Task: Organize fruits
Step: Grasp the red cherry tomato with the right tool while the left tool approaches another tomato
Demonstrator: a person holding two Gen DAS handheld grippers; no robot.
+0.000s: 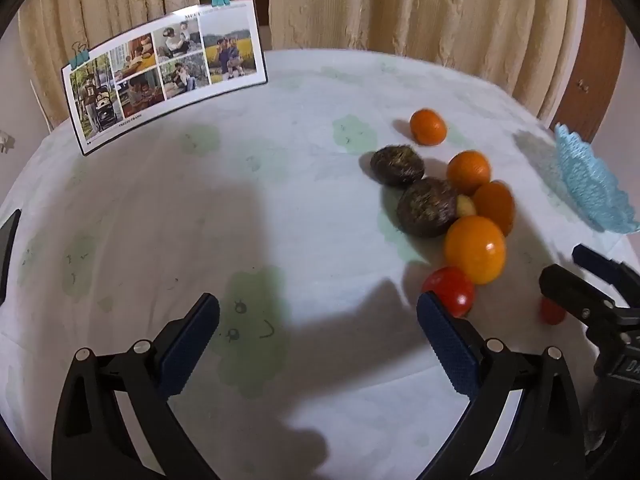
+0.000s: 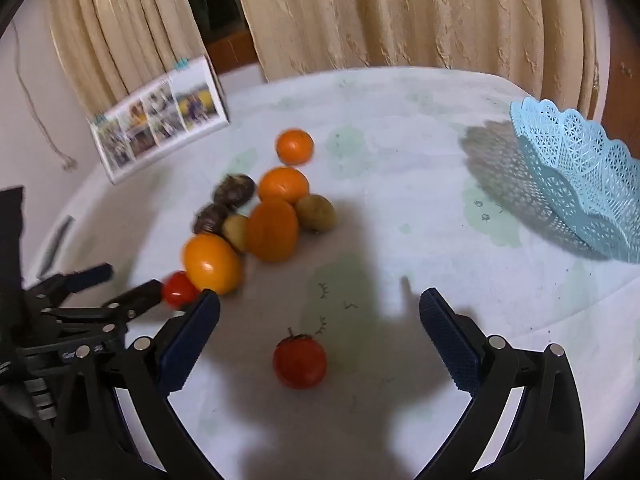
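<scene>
A pile of fruit lies on the white tablecloth: several oranges (image 2: 272, 230), two dark brown fruits (image 1: 426, 207), two greenish-brown ones (image 2: 315, 213) and a red tomato (image 1: 452, 289). Another red tomato (image 2: 300, 361) lies apart, between the open fingers of my right gripper (image 2: 319, 342). My left gripper (image 1: 318, 344) is open and empty over bare cloth, its right finger (image 1: 448, 346) just in front of the pile's tomato. The light blue lattice basket (image 2: 580, 184) stands empty at the right. The right gripper also shows in the left wrist view (image 1: 588, 280).
A photo calendar (image 1: 160, 76) held by clips stands at the table's far left. Beige curtains (image 1: 420, 4) hang behind the table. A dark flat object (image 1: 8, 248) lies at the left table edge.
</scene>
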